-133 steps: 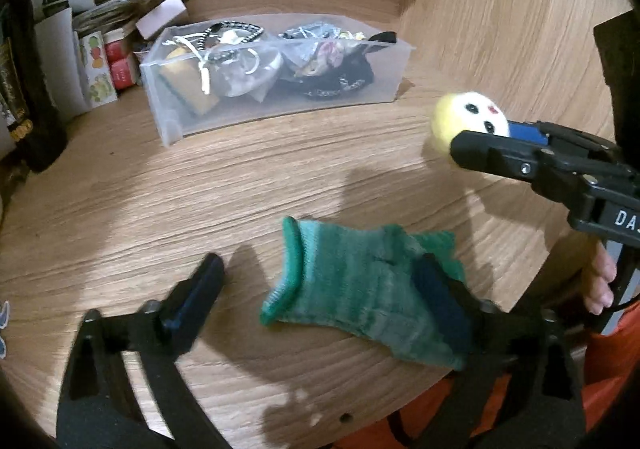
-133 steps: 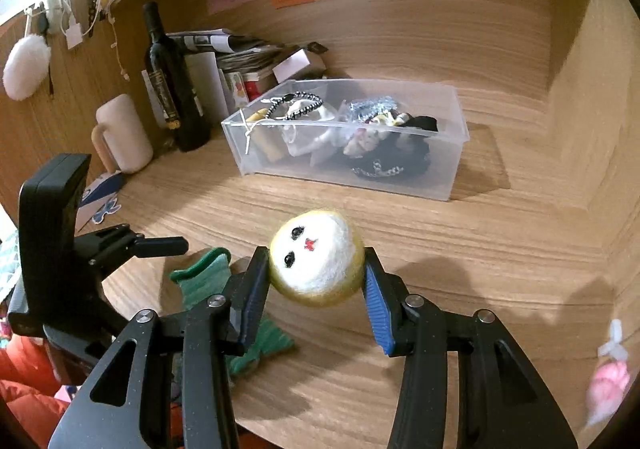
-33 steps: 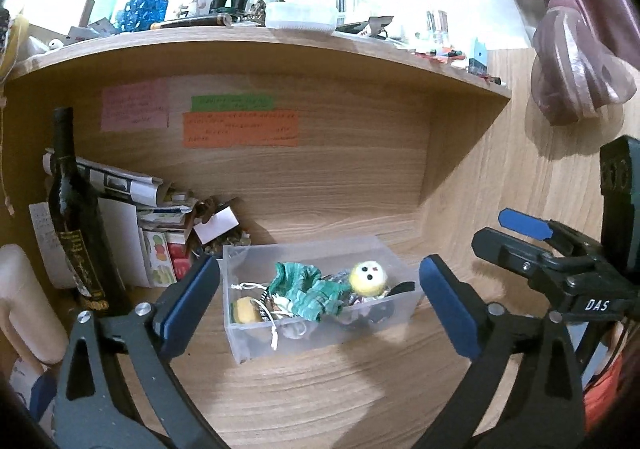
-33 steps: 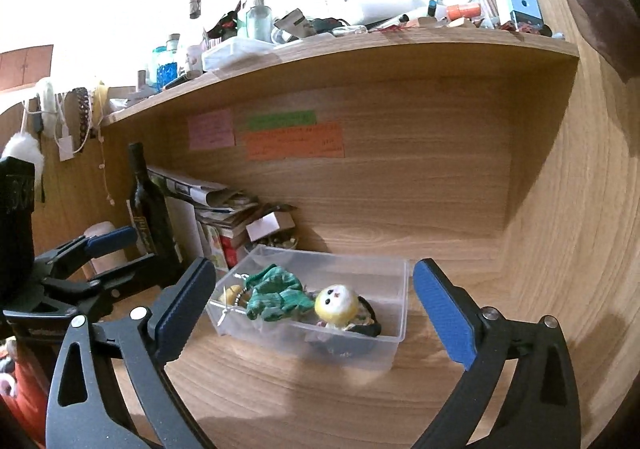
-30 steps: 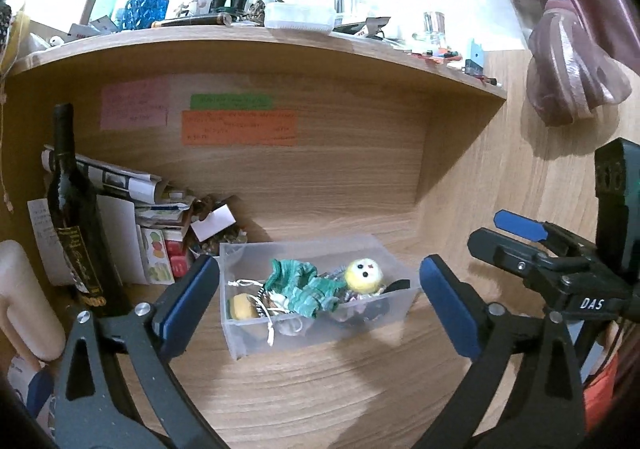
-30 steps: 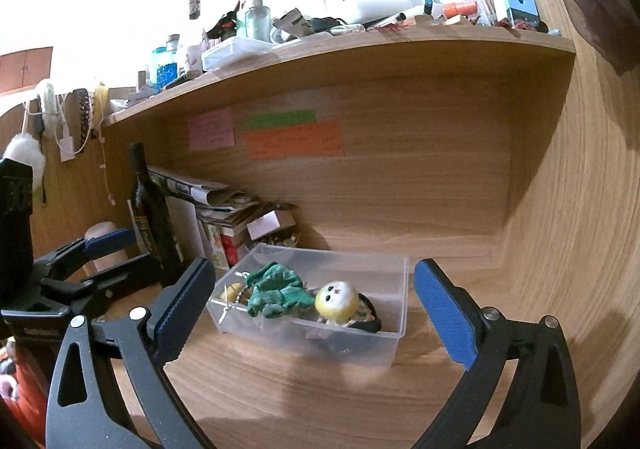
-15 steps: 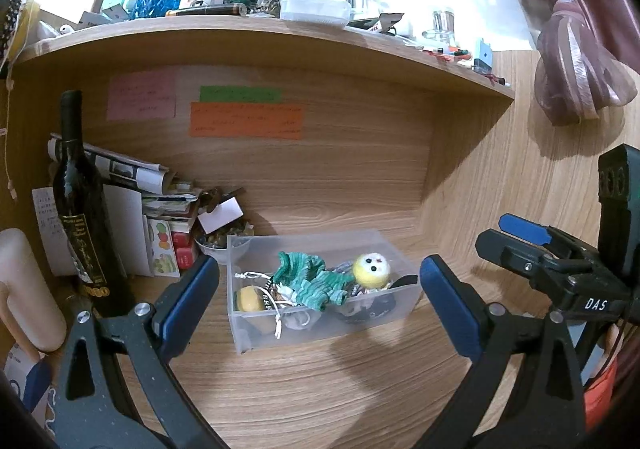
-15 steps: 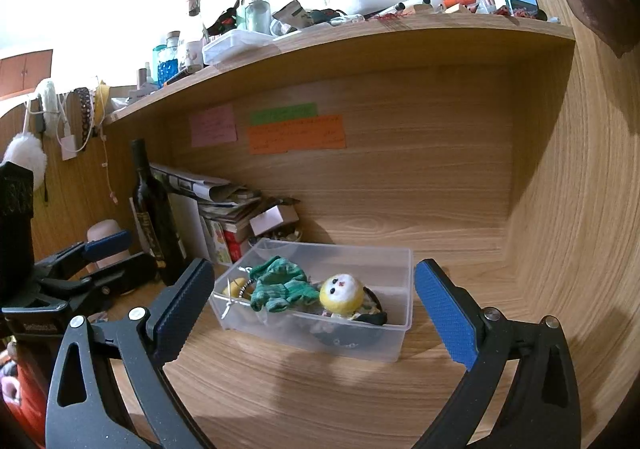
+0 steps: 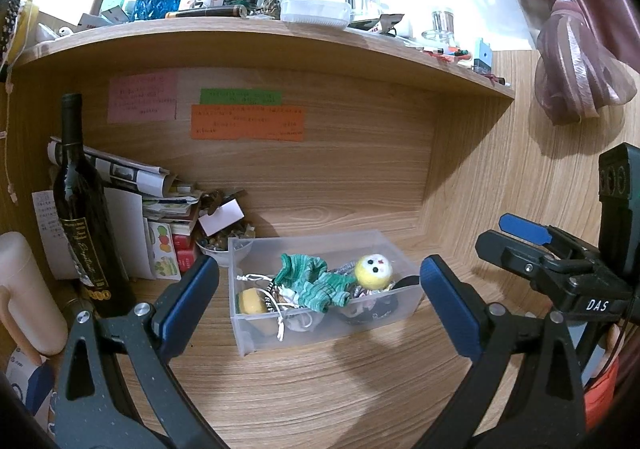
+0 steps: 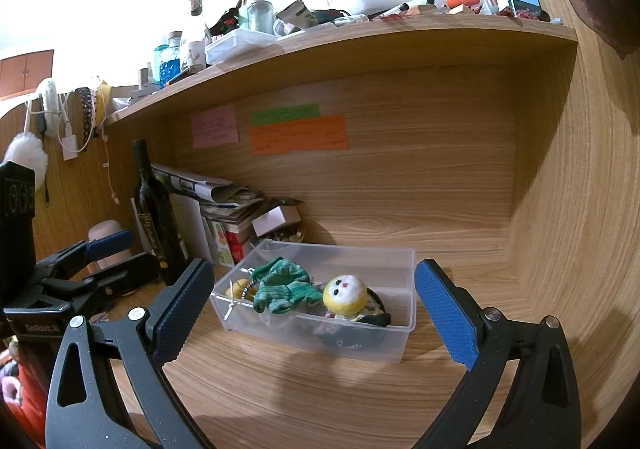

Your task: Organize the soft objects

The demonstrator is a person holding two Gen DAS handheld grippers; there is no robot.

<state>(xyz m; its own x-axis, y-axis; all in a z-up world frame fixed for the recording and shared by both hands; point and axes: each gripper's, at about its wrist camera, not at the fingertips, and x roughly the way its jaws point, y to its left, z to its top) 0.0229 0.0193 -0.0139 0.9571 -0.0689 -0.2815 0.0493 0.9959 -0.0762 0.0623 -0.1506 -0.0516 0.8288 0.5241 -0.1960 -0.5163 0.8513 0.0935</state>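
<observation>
The crumpled green knitted sock (image 9: 316, 285) and the round yellow felt ball with a white face and black eyes (image 9: 374, 270) both lie in the clear rectangular plastic bin (image 9: 248, 337), on top of the jumble of small things already inside it. The sock sits in the middle of the bin, with the ball just beside it on the side nearer the wooden side wall; from the right wrist view the two look to be touching, sock (image 10: 282, 289) against ball (image 10: 345, 292). A small yellow round item (image 9: 251, 301) and some white cord lie at the bin's other end.

The bin (image 10: 316, 341) rests on the wooden desk (image 9: 320, 389), well in from its front edge. Behind the bin's left end stands a stack of papers and small boxes (image 9: 168, 209), and further left of that a dark wine bottle (image 9: 82, 225). On the back panel above the bin hang pink, green and orange paper notes (image 9: 246, 121).

The left tongs (image 9: 318, 301) hover in front of the bin, spread wide and holding nothing. The right tongs (image 10: 314, 307) are likewise spread wide and empty, also short of the bin.
</observation>
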